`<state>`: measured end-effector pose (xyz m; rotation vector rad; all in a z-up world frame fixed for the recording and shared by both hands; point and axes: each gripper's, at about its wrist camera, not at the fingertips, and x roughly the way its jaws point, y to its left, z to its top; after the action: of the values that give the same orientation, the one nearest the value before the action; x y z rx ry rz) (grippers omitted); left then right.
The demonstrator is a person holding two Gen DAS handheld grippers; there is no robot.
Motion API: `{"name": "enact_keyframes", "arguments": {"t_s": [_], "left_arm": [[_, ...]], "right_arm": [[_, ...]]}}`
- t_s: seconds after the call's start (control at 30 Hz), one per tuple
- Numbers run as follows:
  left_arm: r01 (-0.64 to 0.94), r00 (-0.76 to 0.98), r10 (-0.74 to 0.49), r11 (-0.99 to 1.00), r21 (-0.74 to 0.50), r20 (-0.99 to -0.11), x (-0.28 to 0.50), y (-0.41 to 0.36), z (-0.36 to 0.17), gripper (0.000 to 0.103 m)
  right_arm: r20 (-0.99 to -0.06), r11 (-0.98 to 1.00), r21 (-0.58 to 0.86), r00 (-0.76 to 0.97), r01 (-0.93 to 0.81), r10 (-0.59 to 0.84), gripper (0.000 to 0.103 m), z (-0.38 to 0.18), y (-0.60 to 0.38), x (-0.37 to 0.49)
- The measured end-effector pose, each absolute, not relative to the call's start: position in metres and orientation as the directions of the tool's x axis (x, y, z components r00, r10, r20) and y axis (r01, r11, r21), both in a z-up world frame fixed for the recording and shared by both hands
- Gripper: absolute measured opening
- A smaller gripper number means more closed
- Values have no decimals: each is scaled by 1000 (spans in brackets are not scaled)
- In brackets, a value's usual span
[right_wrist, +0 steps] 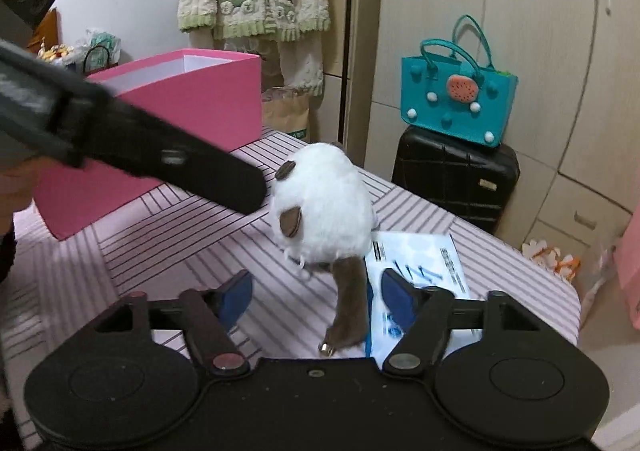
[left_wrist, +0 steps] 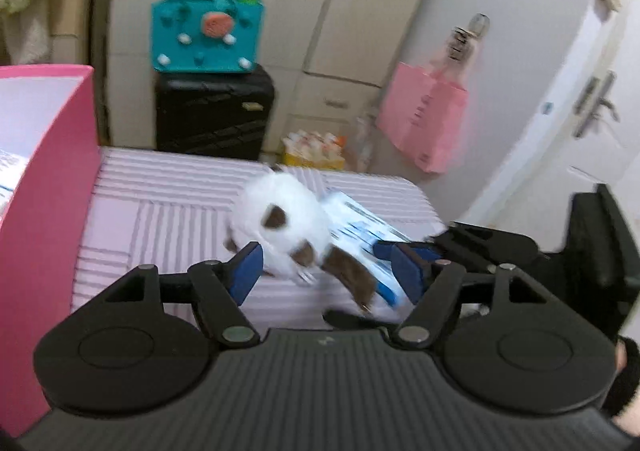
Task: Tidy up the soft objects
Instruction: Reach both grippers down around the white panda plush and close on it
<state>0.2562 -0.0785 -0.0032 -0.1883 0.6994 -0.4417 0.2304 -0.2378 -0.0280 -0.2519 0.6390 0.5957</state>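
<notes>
Bedding in pink stripes (right_wrist: pixel 168 251) fills the ground here, and on it stands 1 pink box (right_wrist: pixel 208 99), open at the top, off to the far left. Next down in size, 1 white plush toy (right_wrist: pixel 324 207) with brown ears and a brown limb, lying on the bed just beside 1 white-and-blue printed packet (right_wrist: pixel 424 267), its brown limb trailing toward the camera along the packet's edge. Both tongs are released, blue pads wide apart, nothing pinched. The left tongs (left_wrist: pixel 326 271) frame the toy's lower body, pads standing off either side of it. The right tongs (right_wrist: pixel 318 297) straddle that brown limb, no contact yet as far as the view tells.

My read: this is the approach for the pick-up, with the box the likely destination. To do it well, bring 1 pair of tongs onto the plump white body rather than the thin limb, close gently so the fur compresses without slipping, and keep the pads clear of the packet so it stays behind. Lift straight before swinging left toward the box.

Count: 1 box, 1 toy, 1 packet, 2 tongs.
</notes>
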Motion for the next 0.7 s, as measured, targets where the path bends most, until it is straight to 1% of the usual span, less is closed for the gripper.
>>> {"name": "enact_keyframes", "arguments": {"t_s": [0.07,0.23,0.37,0.47,0.7], "left_arm": [[299,713,-404,914,-273,-573,261,-85,-10,72],[252,749,-338,941,-227,-569,275,-89,-22,76],[213,731,-345,935,-282,-589,293,-86,-32,78],[191,714,-342,935,-300,-611,302,-87,-40,78],[142,738,-339,924,-356,-583,306,-81,-46,80]], "right_arm": [[-620,799,-63,650,-598,438,80,-31,-233,235],[-610,791,-67,652,-608,450,85,-36,-225,248],[-610,801,-47,652,-597,451,86,-38,-222,256],[-638,802,-10,621,-597,454,86,-40,-221,262],[-626,813,8,631,-583,459,86,-37,-220,272]]}}
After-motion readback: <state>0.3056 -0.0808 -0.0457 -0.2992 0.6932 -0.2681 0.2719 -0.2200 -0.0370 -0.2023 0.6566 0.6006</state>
